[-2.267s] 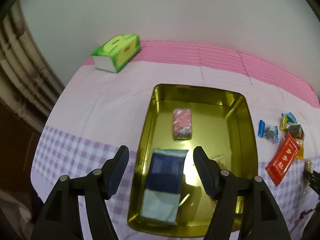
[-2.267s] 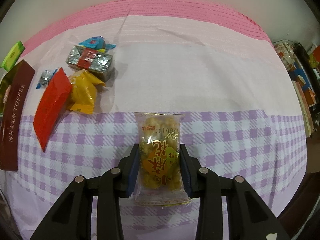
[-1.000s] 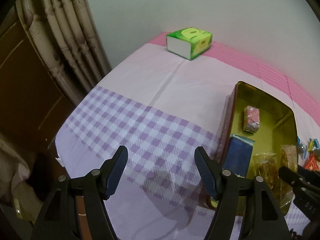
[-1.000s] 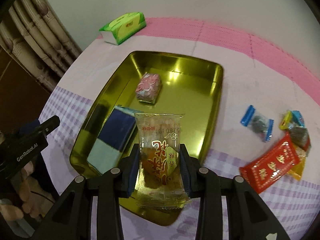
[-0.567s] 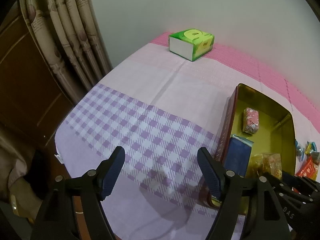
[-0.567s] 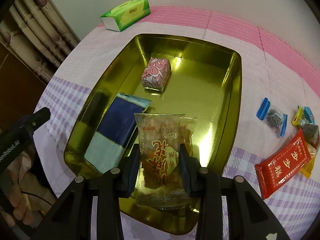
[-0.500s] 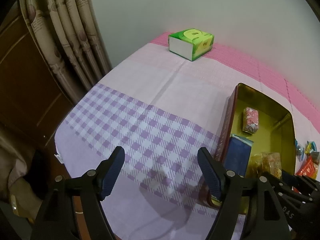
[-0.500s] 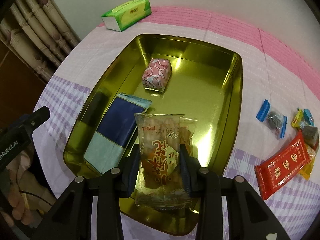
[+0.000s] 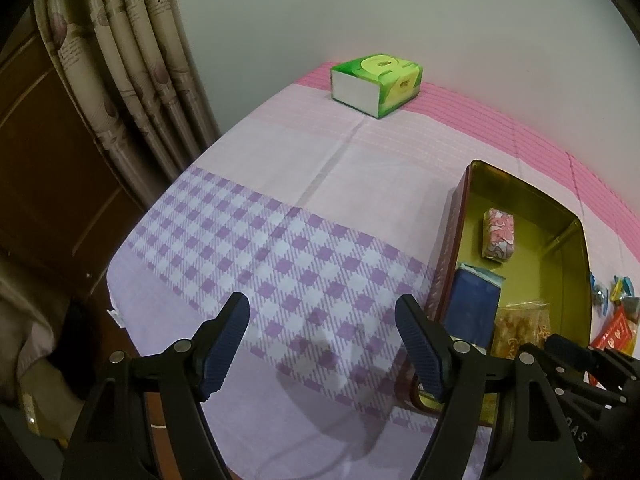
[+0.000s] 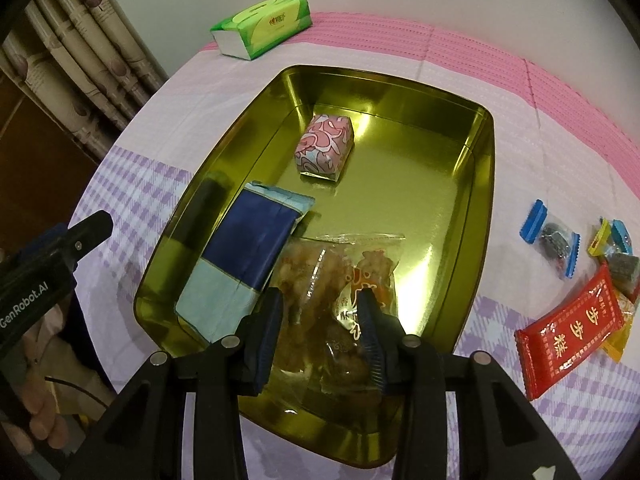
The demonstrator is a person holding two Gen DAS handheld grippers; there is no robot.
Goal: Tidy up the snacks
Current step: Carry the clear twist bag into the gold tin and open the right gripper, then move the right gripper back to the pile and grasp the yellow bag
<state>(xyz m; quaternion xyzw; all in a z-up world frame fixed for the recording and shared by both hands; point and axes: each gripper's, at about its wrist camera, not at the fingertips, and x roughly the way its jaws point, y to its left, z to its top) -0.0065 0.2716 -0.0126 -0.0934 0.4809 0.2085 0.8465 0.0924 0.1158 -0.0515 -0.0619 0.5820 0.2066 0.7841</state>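
From my right claw (image 10: 320,328), the clear snack bag's (image 10: 340,280) near end is hidden behind the fingers (image 10: 266,332). The yellow packet (image 10: 618,346) off to the right lies mostly under the red one (image 10: 572,330). I can't read the small candies' (image 10: 554,238) wrappers.

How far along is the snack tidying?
Two packets already lie in the gold tin: pink packet and blue packet. The right tool is just letting go of the clear snack bag there. The red packet and small candies wait on the cloth.
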